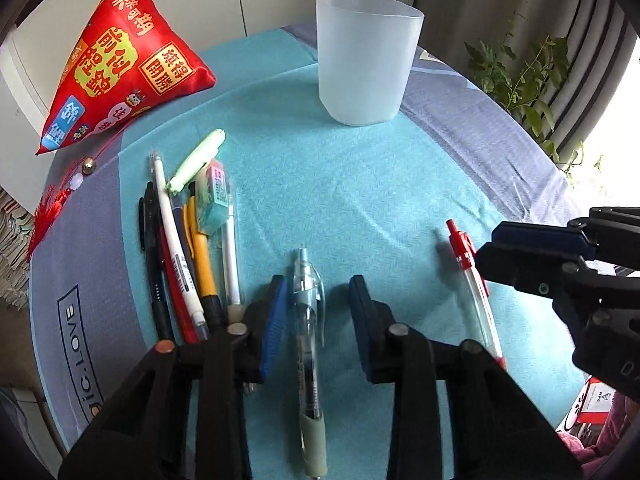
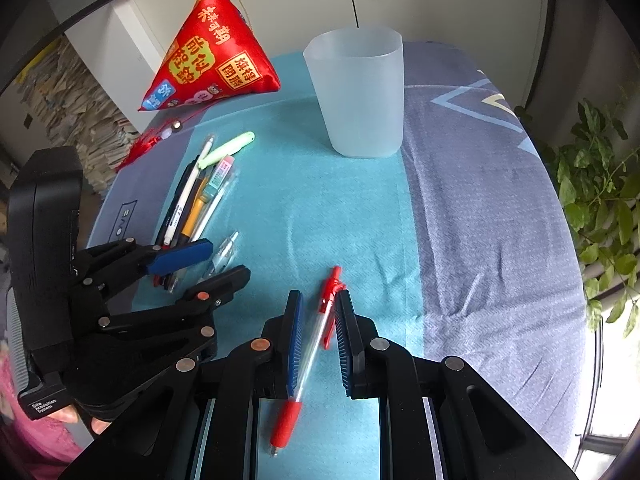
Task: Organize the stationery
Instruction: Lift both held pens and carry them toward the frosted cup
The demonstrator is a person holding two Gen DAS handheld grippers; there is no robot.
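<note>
Left edge of the surface point(image 1: 460, 168): red pouch point(image 1: 120, 52), not part of the job as far as I could judge. Just right of it, a pile point(image 1: 192, 240) of pens, a green highlighter point(image 1: 198, 160) and an eraser point(image 1: 214, 196) lay bunched and overlapping, untouched.

Left gripper point(image 1: 319, 322): fingers point(image 1: 276, 320) wide apart, straddling a clear pen point(image 1: 308, 340) that lay flat on the surface between them, pointing away from the camera. No pad contact visible on either side; nothing held.

Centre rear: frosted cup point(image 1: 366, 60), upright, well apart from all the pens. Nothing could be seen through its wall in either view; judged empty, though the inside is not directly visible.

Right gripper point(image 2: 318, 336): fingers point(image 2: 348, 340) partly open around a red pen point(image 2: 310, 352), which lay slightly slanted on the surface. The left pad looked very near or touching the barrel; the right pad stood clear of it. Not clamped.

Progress, as a judgement: very early. No item in the cup. Both grippers were placed for a pick, one pen each. Remaining: close on the two pens, carry them to the cup, then work through the pile.
</note>
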